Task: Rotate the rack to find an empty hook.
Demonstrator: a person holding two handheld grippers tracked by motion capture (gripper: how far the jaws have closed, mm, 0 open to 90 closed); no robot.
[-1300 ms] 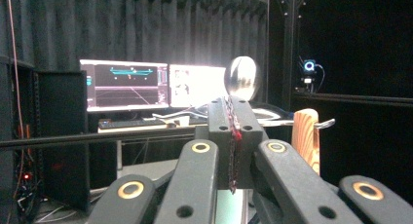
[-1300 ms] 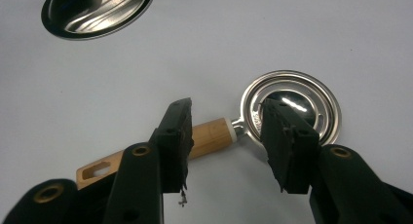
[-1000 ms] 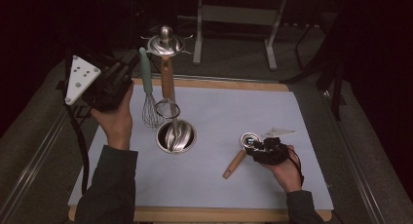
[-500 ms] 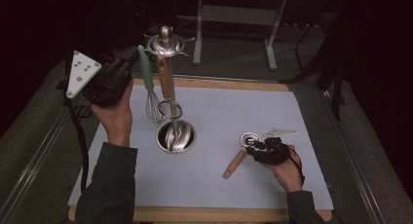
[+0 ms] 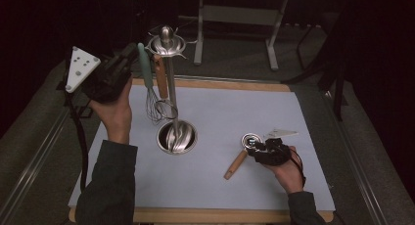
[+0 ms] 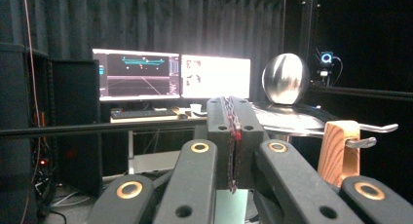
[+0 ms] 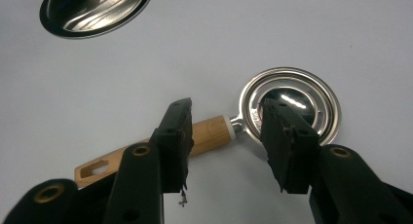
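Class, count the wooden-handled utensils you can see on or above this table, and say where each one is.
2. One hangs from the utensil stand, its wooden handle beside the whisk. The strainer lies on the mat between the right gripper's jaws.

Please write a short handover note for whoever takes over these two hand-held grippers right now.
Left hand-held gripper: shut, empty, raised beside the utensil stand.
Right hand-held gripper: open, low over the wooden-handled strainer, jaws straddling the neck where handle meets bowl; nothing gripped.
Done, judging by the layout: a green-handled whisk and a wooden-handled tool hang on the stand.
Left, probably: close on the strainer lying on the mat and hang it up.
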